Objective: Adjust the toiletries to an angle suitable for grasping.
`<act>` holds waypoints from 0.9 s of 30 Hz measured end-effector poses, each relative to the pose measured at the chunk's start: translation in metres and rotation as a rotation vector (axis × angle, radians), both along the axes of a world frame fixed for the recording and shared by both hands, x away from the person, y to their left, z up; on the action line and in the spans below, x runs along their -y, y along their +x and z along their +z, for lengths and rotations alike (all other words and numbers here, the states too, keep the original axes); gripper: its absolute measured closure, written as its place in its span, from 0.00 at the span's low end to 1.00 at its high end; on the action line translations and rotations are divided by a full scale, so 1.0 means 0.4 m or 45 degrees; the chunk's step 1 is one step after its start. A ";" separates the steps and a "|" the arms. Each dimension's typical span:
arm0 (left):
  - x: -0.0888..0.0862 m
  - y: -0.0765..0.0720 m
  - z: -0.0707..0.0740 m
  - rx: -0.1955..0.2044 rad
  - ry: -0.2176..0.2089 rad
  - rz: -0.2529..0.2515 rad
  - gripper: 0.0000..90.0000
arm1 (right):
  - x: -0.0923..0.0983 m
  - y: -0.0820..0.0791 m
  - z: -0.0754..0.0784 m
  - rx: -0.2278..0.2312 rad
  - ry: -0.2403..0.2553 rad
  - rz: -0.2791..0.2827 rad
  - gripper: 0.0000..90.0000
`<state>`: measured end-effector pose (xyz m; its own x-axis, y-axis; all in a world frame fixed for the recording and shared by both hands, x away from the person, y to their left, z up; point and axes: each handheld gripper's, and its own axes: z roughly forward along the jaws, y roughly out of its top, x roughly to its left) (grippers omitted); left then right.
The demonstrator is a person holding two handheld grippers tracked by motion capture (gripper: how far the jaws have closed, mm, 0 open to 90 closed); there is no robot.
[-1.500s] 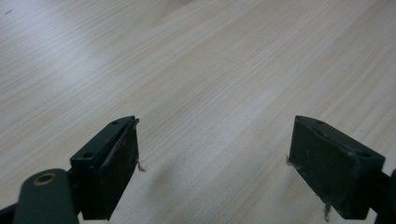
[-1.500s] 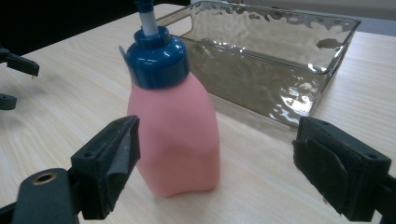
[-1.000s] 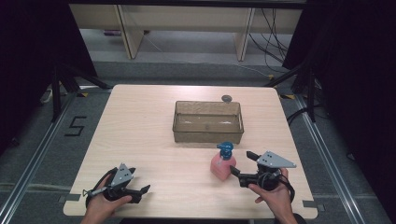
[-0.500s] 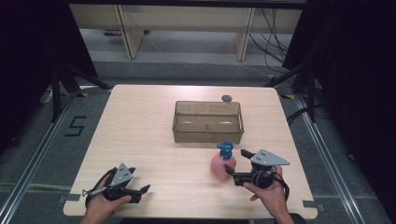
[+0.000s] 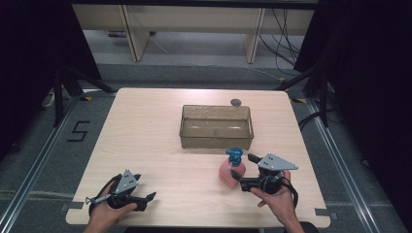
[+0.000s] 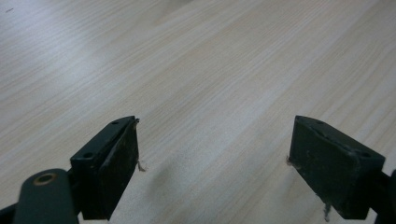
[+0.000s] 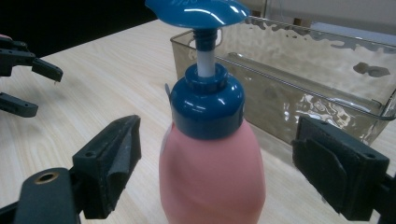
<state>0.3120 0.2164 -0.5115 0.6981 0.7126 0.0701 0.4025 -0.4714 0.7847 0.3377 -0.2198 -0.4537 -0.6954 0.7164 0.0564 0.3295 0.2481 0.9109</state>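
— Two grippers are working at the counter (image 5: 145,126); why is the right gripper (image 5: 243,170) sitting so low beside the pink pump bottle (image 5: 232,171)?

— Its jaws are standing spread on either side of the bottle's body, not yet touching, so it is probably lining up a squeeze below the blue collar. The bottle is standing upright just in front of the clear bin (image 5: 216,127).

— And the left gripper (image 5: 145,199)?

— It is resting well apart near the counter's front edge, hand tilted, jaws spread over bare wood.
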 end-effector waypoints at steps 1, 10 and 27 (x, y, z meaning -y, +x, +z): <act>-0.002 0.001 0.001 0.003 0.018 -0.011 0.17 | -0.001 0.001 0.001 -0.005 -0.002 0.001 0.18; 0.001 0.003 -0.002 -0.003 -0.004 -0.011 0.17 | -0.007 0.006 0.000 -0.028 0.022 -0.004 0.19; 0.006 0.007 -0.003 0.006 0.023 -0.012 0.17 | -0.026 0.022 -0.004 0.003 0.027 0.026 0.29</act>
